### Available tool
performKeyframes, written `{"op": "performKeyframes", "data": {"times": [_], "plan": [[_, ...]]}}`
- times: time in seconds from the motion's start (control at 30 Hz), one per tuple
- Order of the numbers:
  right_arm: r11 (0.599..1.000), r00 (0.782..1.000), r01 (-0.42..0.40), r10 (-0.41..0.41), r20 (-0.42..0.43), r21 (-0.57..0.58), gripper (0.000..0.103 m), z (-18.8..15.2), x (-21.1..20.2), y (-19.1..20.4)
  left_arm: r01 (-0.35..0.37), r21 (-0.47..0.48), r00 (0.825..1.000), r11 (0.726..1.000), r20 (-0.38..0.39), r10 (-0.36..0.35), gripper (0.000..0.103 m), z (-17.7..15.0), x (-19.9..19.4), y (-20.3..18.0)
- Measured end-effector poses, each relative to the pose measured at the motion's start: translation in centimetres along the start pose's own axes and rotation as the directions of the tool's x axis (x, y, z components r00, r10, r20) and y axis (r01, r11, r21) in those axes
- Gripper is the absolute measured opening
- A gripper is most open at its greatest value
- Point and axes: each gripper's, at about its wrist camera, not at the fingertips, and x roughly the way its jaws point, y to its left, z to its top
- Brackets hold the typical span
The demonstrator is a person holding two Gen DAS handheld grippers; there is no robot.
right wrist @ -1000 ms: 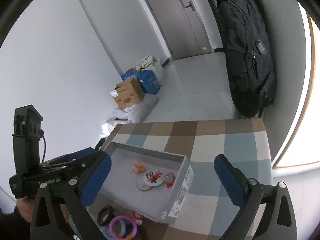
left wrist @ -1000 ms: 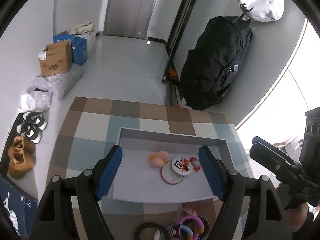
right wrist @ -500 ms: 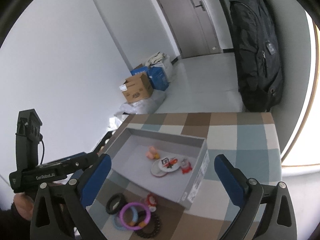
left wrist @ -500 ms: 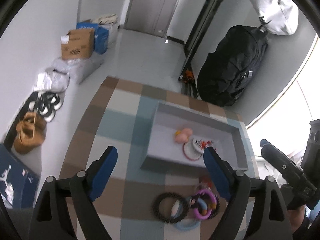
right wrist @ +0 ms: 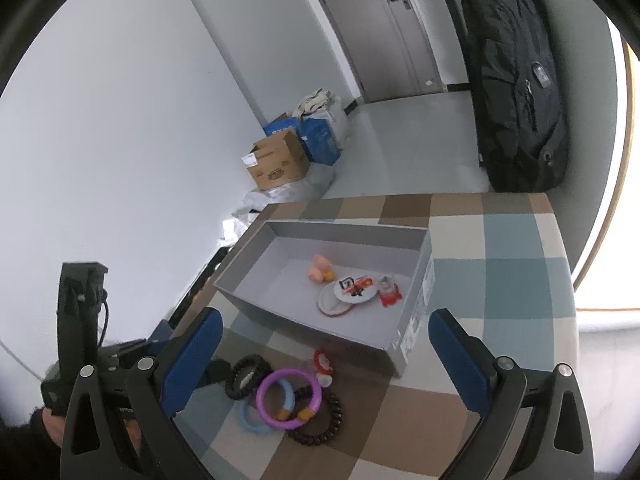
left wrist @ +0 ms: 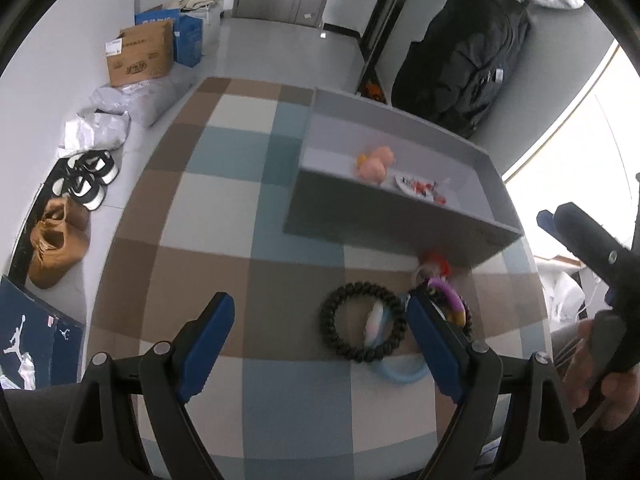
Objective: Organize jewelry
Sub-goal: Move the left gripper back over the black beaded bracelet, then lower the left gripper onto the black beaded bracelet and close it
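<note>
While both the left gripper point(left wrist: 320, 344) and right gripper point(right wrist: 324, 360) hung spread wide and empty, the black bead bracelet point(left wrist: 362, 322) — light, floppy, likely slippery — lay before the grey box point(left wrist: 400, 216), probably best pinched across one side of its ring.

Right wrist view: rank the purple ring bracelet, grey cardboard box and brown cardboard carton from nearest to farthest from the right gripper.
1. Purple ring bracelet, on the checked cloth between the jaws.
2. Grey cardboard box, mid-table.
3. Brown cardboard carton, on the floor by the wall.
</note>
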Motion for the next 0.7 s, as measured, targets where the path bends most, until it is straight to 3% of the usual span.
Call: {"op": "performKeyframes", "data": {"times": [0.33, 0.7], "plan": [[1.0, 1.0, 0.016, -0.016, -0.01, -0.02, 0.103, -0.6, -0.1, 0.5, -0.035, 0.082, 0.997, 0.996, -0.068, 0.041, 0.085, -1.4, 1.1, -0.8], [1.0, 1.0, 0.014, -0.014, -0.012, 0.001, 0.103, -0.9, -0.4, 0.2, -0.035, 0.088, 0.999, 0.996, -0.01, 0.036, 0.085, -0.9, 1.4, -0.5]]}}
